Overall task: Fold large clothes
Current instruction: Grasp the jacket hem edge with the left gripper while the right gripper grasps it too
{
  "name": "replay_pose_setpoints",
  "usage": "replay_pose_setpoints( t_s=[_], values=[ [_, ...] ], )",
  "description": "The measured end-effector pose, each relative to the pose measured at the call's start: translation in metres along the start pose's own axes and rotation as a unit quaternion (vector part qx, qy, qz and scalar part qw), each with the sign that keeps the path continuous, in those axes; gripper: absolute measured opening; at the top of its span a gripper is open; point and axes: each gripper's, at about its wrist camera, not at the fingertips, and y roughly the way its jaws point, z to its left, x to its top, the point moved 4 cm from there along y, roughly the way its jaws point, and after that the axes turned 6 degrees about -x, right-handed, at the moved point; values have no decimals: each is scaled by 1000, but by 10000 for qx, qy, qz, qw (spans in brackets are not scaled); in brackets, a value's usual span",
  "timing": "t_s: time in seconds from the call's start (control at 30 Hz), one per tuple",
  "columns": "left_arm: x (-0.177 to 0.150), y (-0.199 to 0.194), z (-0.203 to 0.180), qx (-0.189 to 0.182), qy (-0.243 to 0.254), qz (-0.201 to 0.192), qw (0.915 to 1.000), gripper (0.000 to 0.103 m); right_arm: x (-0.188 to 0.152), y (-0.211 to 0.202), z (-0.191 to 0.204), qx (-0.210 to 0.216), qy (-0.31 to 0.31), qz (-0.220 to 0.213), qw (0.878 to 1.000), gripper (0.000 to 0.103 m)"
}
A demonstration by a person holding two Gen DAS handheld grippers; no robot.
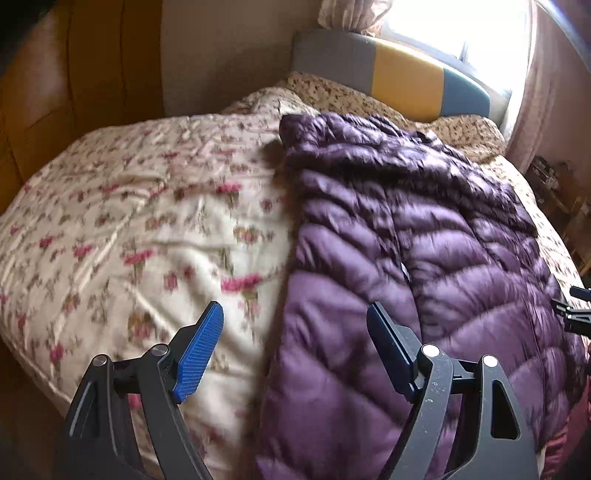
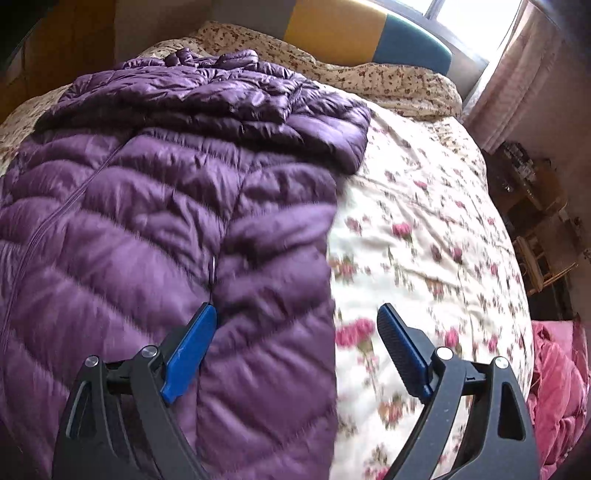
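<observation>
- I see the purple puffy jacket (image 1: 406, 229) lying flat on the flowery blanket (image 1: 129, 221) on the bed.
- My left gripper (image 1: 295, 332) is wide open over the jacket's left edge, and nothing is in it.
- My right gripper (image 2: 297, 332) is wide open too (empty), over the jacket's right edge.
- A pink cloth (image 2: 557, 387) sits by the bed.

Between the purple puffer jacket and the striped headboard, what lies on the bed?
A beige quilt with small brown flowers, bunched against the headboard beyond the purple jacket. The right wrist view shows it best.
</observation>
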Motion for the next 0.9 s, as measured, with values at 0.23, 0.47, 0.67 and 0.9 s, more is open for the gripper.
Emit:
replay_pose_setpoints(
  t_s=[0.23, 0.47, 0.67, 0.9],
  values=[
    [-43, -11, 1, -458, -189, 391, 9980, 71, -41, -18, -10, 288, 107, 203, 9993, 88],
    [-63, -27, -4, -687, -221, 506, 9961, 44, -68, -31, -4, 946, 165, 452, 9944, 49],
    [-69, -33, -9, -877, -175, 590, 9942, 19, -79, -41, 6, 1100, -98, 530, 9925, 38],
    [-62, -43, -14, -1025, -87, 495, 9935, 6, -75, -53, 20, 1128, -557, 369, 9914, 6]
  ],
)
